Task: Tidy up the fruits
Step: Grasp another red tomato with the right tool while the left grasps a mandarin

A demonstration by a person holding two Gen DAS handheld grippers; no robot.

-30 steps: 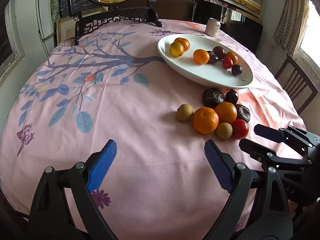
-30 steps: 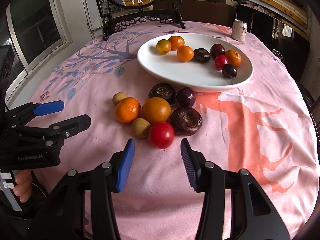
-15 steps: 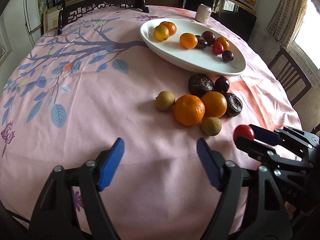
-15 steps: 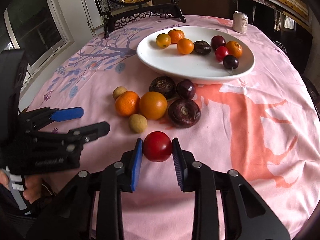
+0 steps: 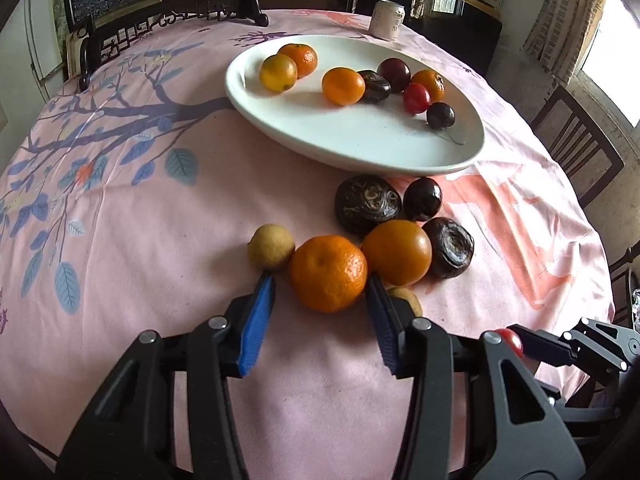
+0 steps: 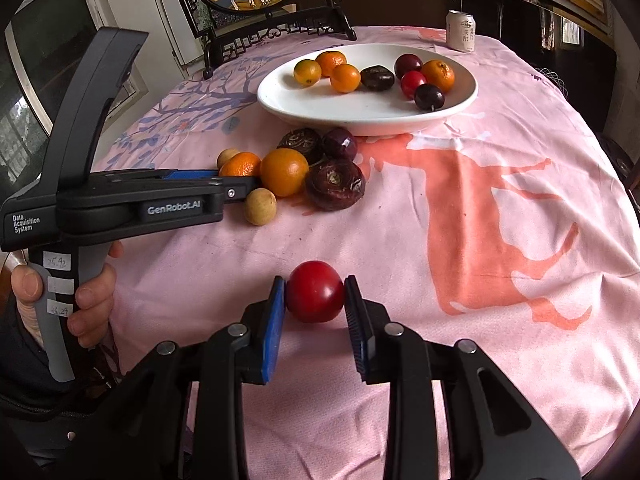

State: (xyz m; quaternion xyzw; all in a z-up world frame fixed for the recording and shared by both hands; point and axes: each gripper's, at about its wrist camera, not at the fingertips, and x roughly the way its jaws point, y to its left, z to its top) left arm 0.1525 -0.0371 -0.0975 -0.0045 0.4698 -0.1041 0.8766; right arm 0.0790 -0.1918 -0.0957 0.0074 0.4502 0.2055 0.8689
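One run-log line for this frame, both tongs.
left tongs: closing around tangerine, not yet gripped | right tongs: shut on red fruit | plate: seven fruits

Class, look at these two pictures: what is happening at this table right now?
A person is sorting fruit with a gripper in each hand. The right gripper is shut on a red fruit. The left gripper is closing around a mandarin in the pile on the pink tablecloth, its pads not yet pressing it. Several fruits already lie in the white dish; others wait beside it.
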